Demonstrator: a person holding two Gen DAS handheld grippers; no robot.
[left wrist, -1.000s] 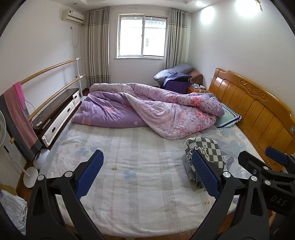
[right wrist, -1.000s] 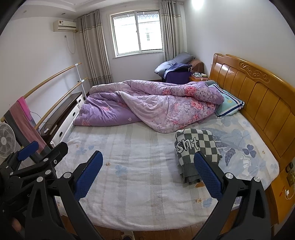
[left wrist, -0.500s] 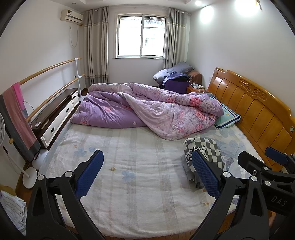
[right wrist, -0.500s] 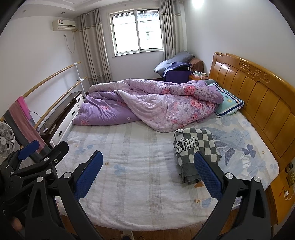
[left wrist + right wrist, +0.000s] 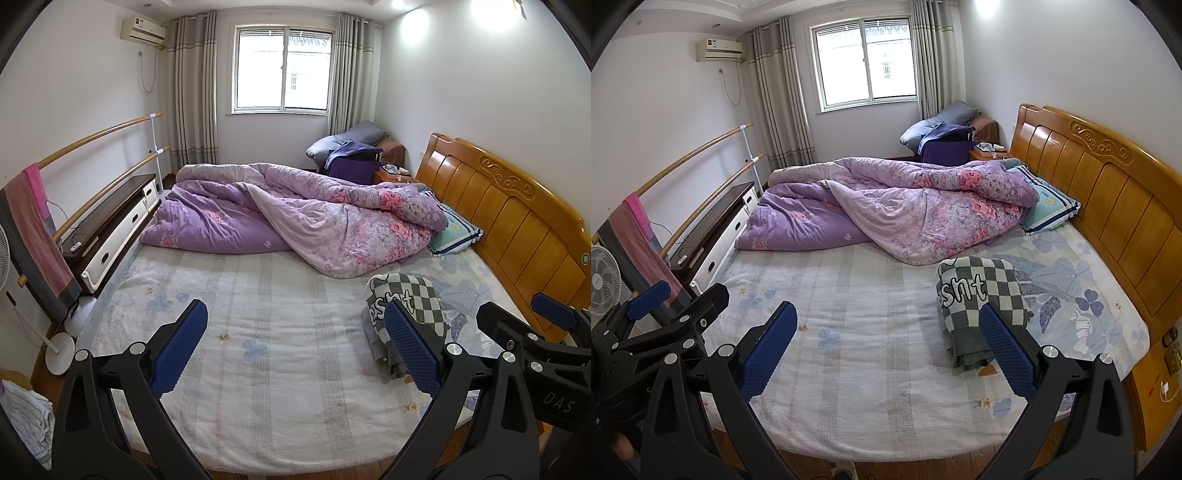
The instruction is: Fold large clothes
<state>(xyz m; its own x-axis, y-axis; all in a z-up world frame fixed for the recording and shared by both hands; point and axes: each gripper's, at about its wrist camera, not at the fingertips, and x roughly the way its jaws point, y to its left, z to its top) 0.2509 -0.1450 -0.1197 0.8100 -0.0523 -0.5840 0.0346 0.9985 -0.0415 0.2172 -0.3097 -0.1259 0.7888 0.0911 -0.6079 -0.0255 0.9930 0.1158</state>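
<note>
A folded grey-and-white checkered garment [image 5: 979, 295] with white lettering lies on the right side of the bed, near the headboard; it also shows in the left wrist view [image 5: 406, 302]. My left gripper [image 5: 291, 347] is open and empty, held above the bed's near edge. My right gripper [image 5: 886, 347] is open and empty beside it, its right finger just in front of the garment. Each gripper shows at the edge of the other's view.
A crumpled purple floral quilt [image 5: 886, 206] covers the far half of the bed [image 5: 868, 332]. A pillow [image 5: 1049, 206] lies by the wooden headboard [image 5: 1108, 199]. A low cabinet [image 5: 110, 229], rails with a hanging towel [image 5: 33, 236] and a fan [image 5: 602, 280] stand on the left.
Both views have drifted slightly, the bed shifting a little in frame. The grippers stay open and empty, and the garment has not moved.
</note>
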